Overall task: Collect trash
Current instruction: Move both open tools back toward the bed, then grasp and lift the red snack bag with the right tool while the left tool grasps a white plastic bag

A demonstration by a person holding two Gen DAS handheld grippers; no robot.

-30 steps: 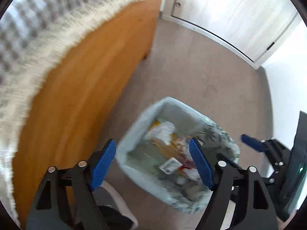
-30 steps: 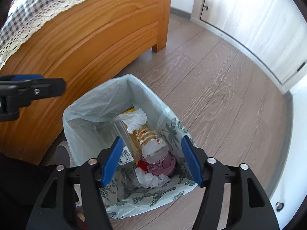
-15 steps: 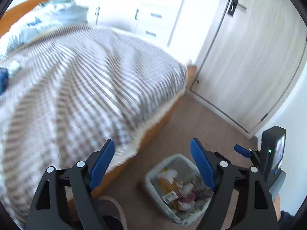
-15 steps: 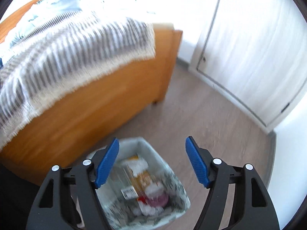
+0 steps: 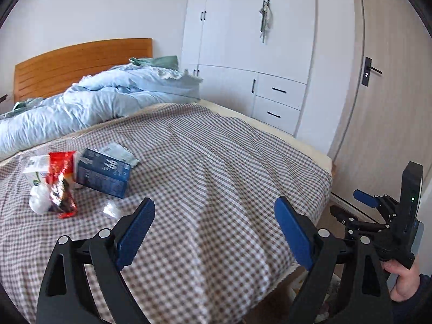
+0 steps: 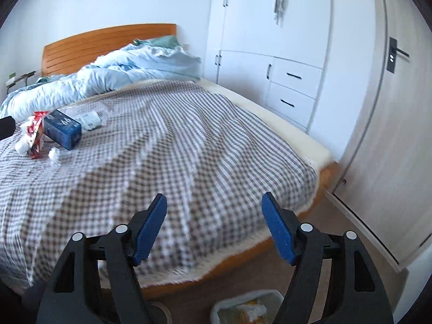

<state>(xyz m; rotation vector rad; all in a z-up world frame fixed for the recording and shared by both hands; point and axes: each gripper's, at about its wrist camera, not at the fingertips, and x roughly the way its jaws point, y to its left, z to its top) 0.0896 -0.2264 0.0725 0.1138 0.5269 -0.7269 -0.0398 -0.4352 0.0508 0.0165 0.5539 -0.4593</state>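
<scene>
Trash lies in a cluster on the checked bedspread [image 5: 216, 178] at the left: a dark blue carton [image 5: 104, 174], a red snack wrapper [image 5: 60, 183], a white crumpled tissue [image 5: 39, 202], a white box [image 5: 35, 168] and a clear plastic scrap [image 5: 109, 209]. My left gripper [image 5: 214, 229] hovers over the bed with nothing between its fingers, its jaws opening. In the right wrist view the same carton [image 6: 63, 129] and wrapper [image 6: 35, 132] sit far left. My right gripper [image 6: 214, 229] is empty, its jaws opening too. The lined trash bin [image 6: 248, 307] stands on the floor below it.
A light blue duvet [image 5: 94, 102] is bunched toward the wooden headboard [image 5: 81, 62]. White wardrobe and drawers [image 5: 270, 81] and a door [image 5: 391, 108] stand on the right. A hand [image 5: 402, 280] holds the right gripper at the lower right.
Both grippers have risen from just above the trash bin and tilted up, so the views now look across the bed at the trash. Their jaws have spread wider.
</scene>
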